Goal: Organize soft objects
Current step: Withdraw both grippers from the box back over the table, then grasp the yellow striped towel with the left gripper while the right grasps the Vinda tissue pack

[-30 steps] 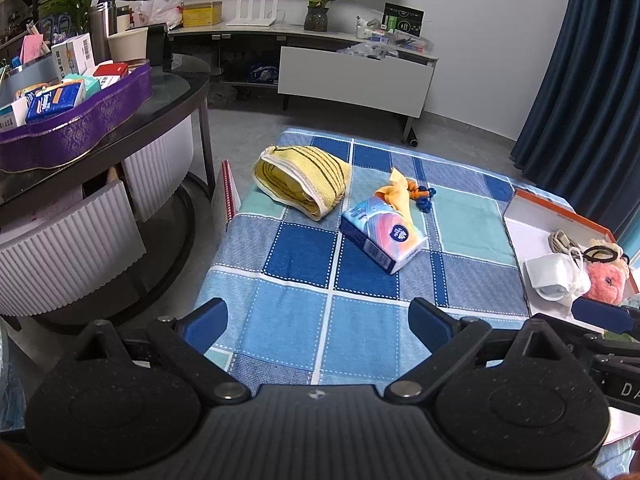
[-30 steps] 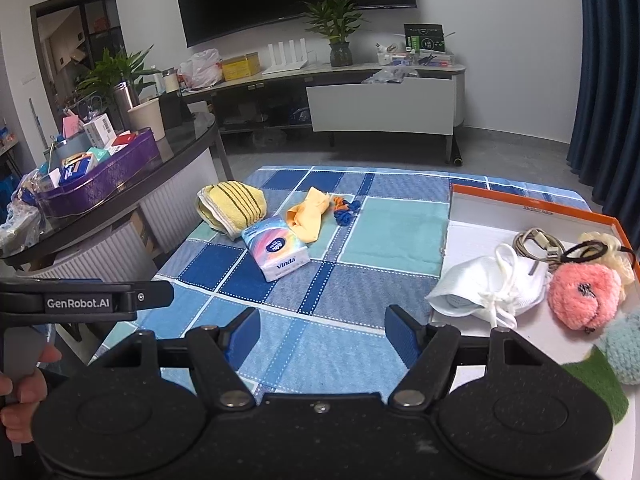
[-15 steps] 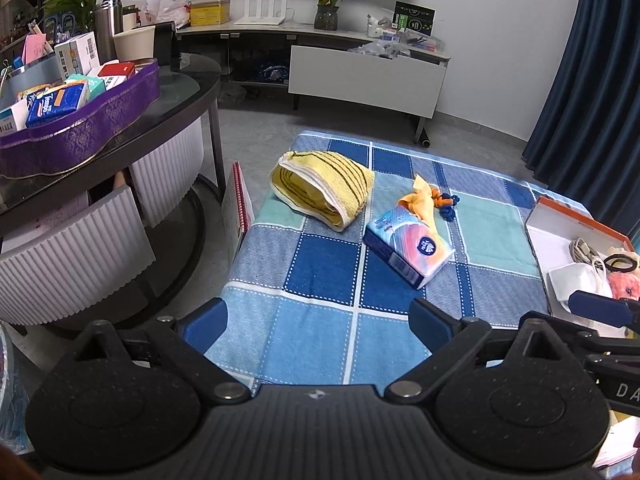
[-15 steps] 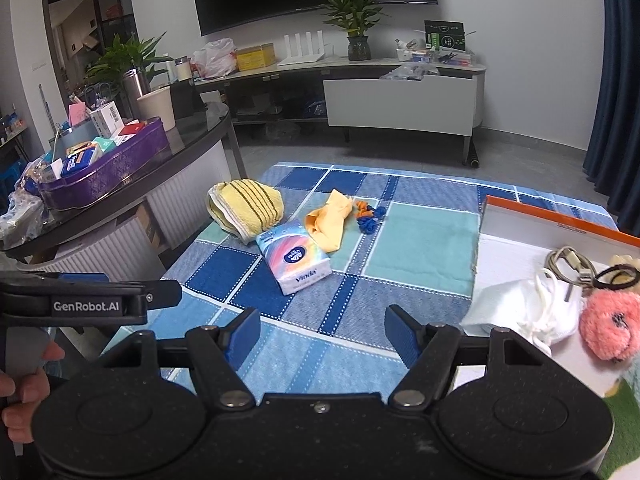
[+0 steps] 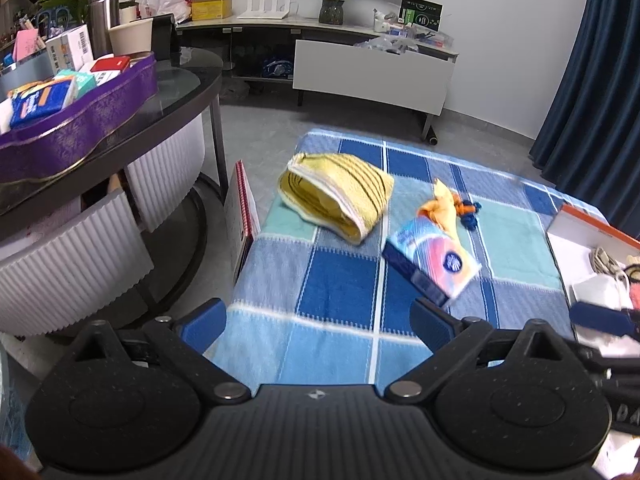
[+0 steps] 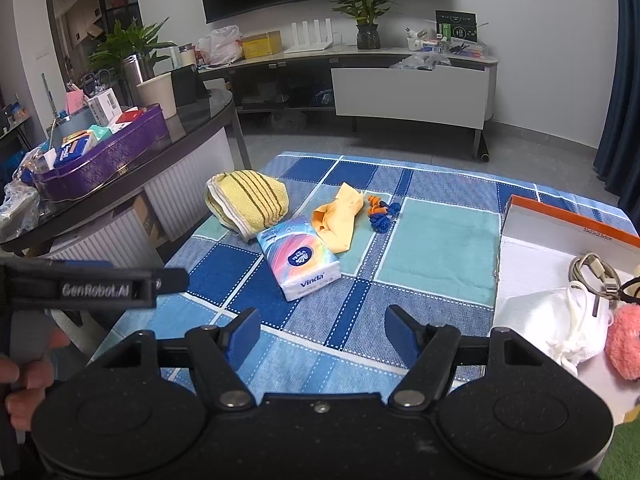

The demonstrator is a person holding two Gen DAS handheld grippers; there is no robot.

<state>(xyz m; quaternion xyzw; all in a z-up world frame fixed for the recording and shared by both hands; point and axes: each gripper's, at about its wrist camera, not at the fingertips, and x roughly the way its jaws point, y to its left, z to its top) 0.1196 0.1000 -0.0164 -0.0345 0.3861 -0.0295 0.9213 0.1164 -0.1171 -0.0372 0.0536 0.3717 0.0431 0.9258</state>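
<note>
On the blue checked blanket (image 6: 436, 240) lie a folded yellow striped towel (image 6: 248, 200), a rainbow tissue pack (image 6: 300, 258), a crumpled yellow cloth (image 6: 338, 220) and a small blue-and-orange knotted cord (image 6: 382, 212). An orange-rimmed white box (image 6: 568, 216) at the right holds a white mask (image 6: 560, 316), a pink pompom (image 6: 624, 344) and a cable (image 6: 596, 272). My right gripper (image 6: 322, 328) hovers open and empty short of the tissue pack. My left gripper (image 5: 320, 320) is also open and empty, with the towel (image 5: 336, 196) and tissue pack (image 5: 434, 260) ahead of it.
A round dark table (image 5: 176, 108) with a purple tray (image 5: 92, 120) of packets stands at the left. A red-edged flat box (image 5: 242, 216) leans against the blanket's left edge. A low white TV cabinet (image 6: 412, 92) lines the back wall, and blue curtains (image 5: 592, 92) hang at the right.
Both grippers have drifted left and a little forward over the blanket, so the towel and tissue pack look nearer and further right. Both sets of jaws stayed wide apart.
</note>
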